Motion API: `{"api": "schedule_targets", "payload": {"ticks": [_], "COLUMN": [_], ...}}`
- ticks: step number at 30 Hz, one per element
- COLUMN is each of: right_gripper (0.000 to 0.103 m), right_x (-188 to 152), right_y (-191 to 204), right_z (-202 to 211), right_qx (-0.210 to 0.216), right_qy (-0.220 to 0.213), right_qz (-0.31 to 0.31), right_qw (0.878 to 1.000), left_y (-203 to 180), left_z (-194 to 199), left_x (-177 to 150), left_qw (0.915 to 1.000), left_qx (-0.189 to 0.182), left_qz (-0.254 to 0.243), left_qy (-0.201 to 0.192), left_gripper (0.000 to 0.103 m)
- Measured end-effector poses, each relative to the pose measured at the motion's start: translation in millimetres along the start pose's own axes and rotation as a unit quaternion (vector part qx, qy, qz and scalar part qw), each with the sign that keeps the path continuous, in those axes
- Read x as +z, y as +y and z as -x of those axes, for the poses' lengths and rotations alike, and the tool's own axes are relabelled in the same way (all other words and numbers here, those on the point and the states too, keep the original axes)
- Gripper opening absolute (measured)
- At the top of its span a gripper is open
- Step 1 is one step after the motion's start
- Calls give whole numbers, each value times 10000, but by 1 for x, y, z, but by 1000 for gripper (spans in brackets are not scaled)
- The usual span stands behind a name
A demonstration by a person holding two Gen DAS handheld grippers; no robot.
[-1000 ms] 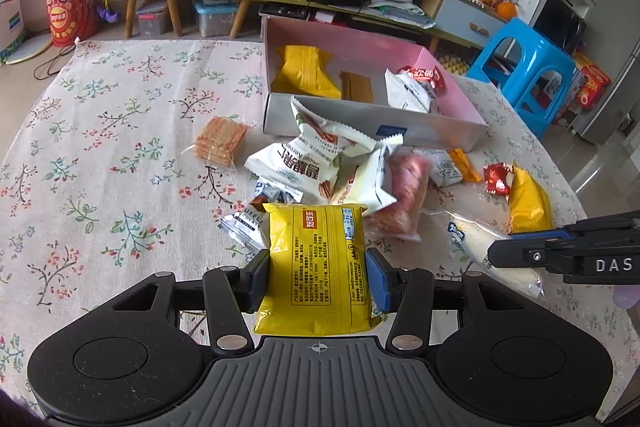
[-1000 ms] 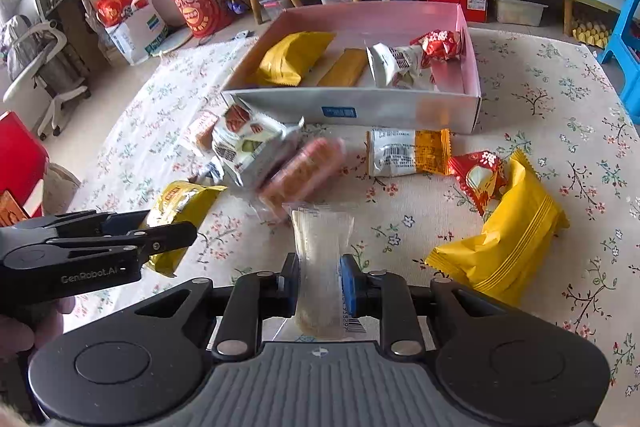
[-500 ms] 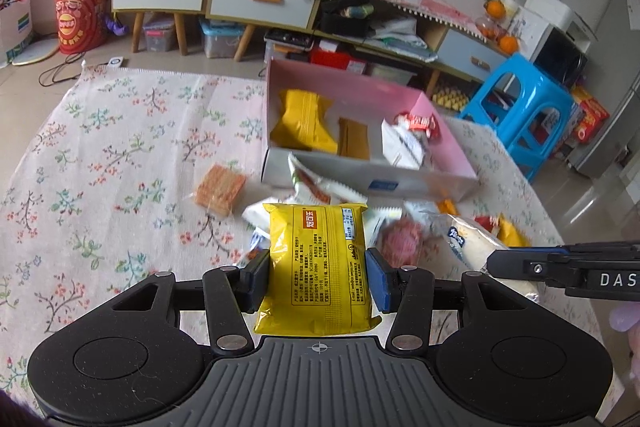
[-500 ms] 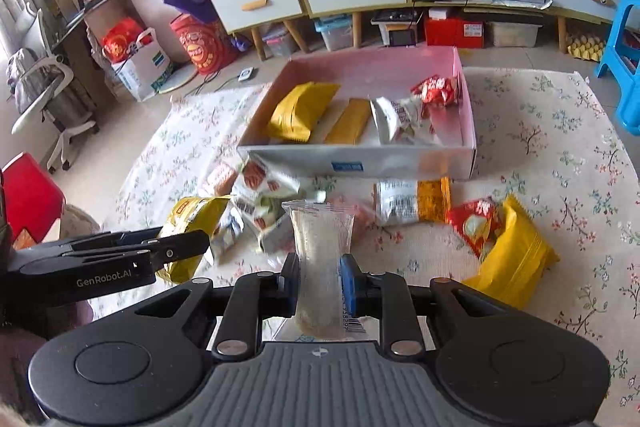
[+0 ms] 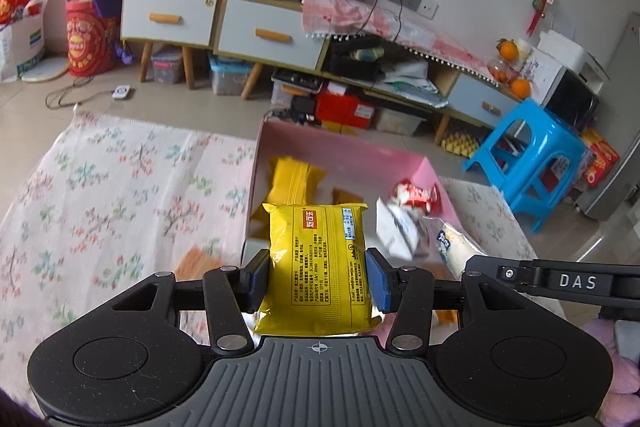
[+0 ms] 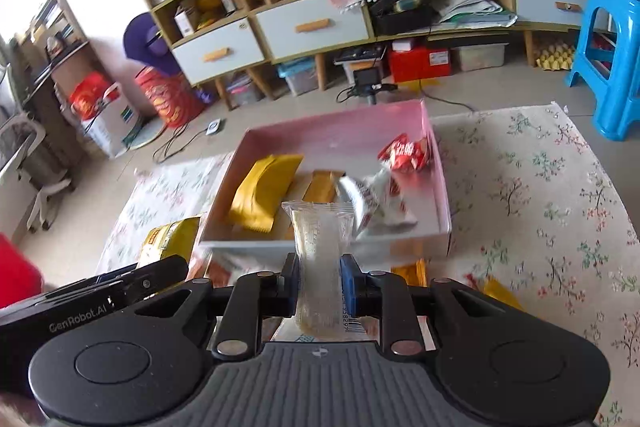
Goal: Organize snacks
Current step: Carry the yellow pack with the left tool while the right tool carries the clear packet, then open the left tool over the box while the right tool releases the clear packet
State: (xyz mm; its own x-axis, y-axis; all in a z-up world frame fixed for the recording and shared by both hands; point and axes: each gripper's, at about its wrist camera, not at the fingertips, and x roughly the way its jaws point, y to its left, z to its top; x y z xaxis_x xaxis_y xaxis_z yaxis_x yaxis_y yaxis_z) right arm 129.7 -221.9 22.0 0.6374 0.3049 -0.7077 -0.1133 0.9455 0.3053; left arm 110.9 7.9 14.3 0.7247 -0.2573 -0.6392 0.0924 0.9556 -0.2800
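Left wrist view: the left gripper (image 5: pixel 318 279) is closed on a yellow rectangular snack packet (image 5: pixel 318 267), both pads pressing its sides.
Right wrist view: the right gripper (image 6: pixel 320 285) clamps a clear plastic pouch with pale filling (image 6: pixel 322 259), held upright.
Box: a pink cardboard box (image 6: pixel 438 187) stands on the floral tablecloth (image 6: pixel 540 207), just beyond both held snacks.
Inside box: a yellow packet (image 6: pixel 264 191), a red wrapper (image 6: pixel 406 153), a white wrapper (image 6: pixel 380 203).
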Motion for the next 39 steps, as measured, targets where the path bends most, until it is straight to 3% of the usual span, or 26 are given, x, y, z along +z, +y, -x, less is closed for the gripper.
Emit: {"api": "schedule_targets", "payload": {"ticks": [11,20,29,39], "right_gripper": [10,10,10,11], "right_x": [40,55,53,50], "right_y": [-5,-21,-47,-46], "right_z": [-34,-61,-92,-89], "right_qx": [-273,-75,-111,-36], "right_qy": [-458,-737,-616,-748], "right_qz": [175,150,-127,0], "right_qw": [9984,9971,9980,9972], "left_y": [-16,-20,-28,-31], "left_z": [-57,-95,-125,-134], "left_x": [31,30,24,16], "left_qw": [9996,9986,9976,9965], "left_qx": [-209,-460,-341,-114], "left_qz": [-117,-214,-578,-794], "left_qy": [118,142,139,227], "left_gripper": [47,47,47,47]}}
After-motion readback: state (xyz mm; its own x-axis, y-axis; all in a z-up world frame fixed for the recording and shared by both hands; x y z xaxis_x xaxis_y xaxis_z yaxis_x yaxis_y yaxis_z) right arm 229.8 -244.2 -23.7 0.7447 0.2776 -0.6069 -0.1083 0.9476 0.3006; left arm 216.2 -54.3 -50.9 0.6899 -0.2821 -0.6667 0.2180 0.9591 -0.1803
